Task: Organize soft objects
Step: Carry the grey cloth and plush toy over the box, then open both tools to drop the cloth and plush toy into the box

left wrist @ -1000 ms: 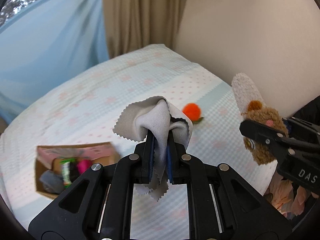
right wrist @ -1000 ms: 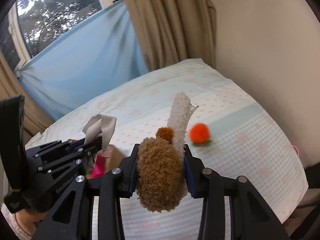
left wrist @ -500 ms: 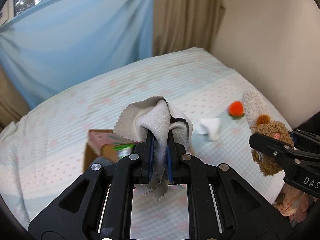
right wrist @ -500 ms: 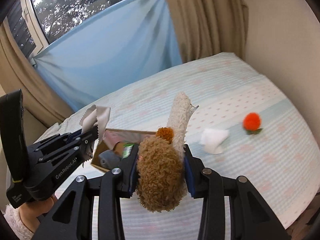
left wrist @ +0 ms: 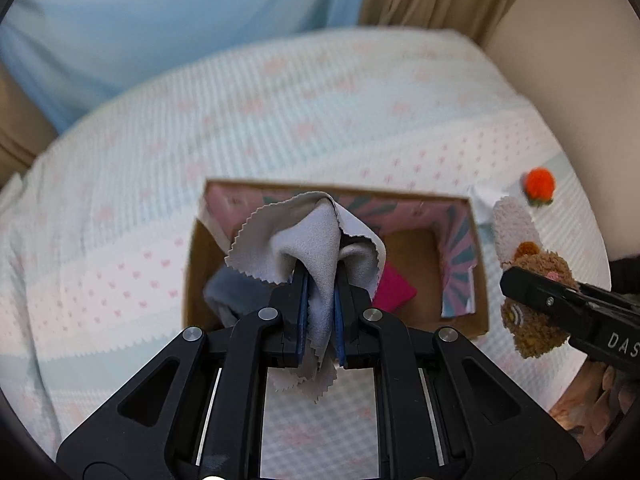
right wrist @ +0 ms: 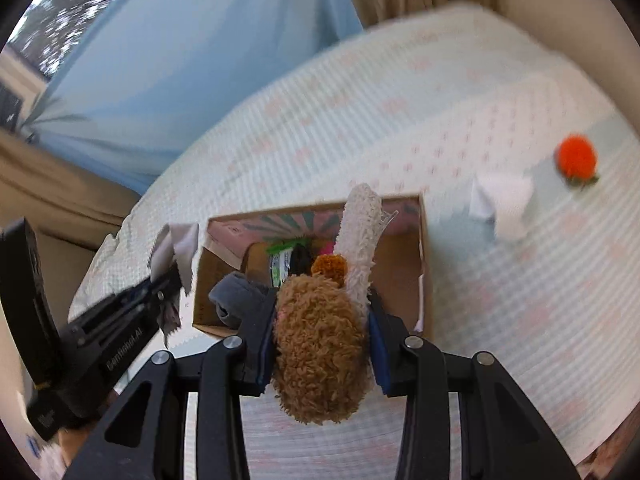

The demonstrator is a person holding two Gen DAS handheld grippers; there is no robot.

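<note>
My left gripper (left wrist: 320, 280) is shut on a grey cloth with zigzag edges (left wrist: 316, 236) and holds it over the open cardboard box (left wrist: 480, 316). My right gripper (right wrist: 320, 316) is shut on a brown plush toy (right wrist: 320, 340) with a white fuzzy part, just in front of the same box (right wrist: 424, 280). The box holds a grey soft item (right wrist: 236, 292), a pink item (left wrist: 394, 288) and a green-labelled packet (right wrist: 280, 264). The right gripper with the plush also shows in the left wrist view (left wrist: 536, 300). The left gripper with the cloth shows in the right wrist view (right wrist: 172, 264).
An orange pompom (right wrist: 576, 158) and a white folded cloth (right wrist: 504, 204) lie on the bed (right wrist: 500, 300) to the right of the box. A beige wall and curtains stand behind the bed. A blue sheet (left wrist: 160, 20) hangs at the back left.
Both grippers have moved left and down toward the box, which now sits right below them. The pompom and white cloth have shifted to the right of view. Both grips are unchanged.
</note>
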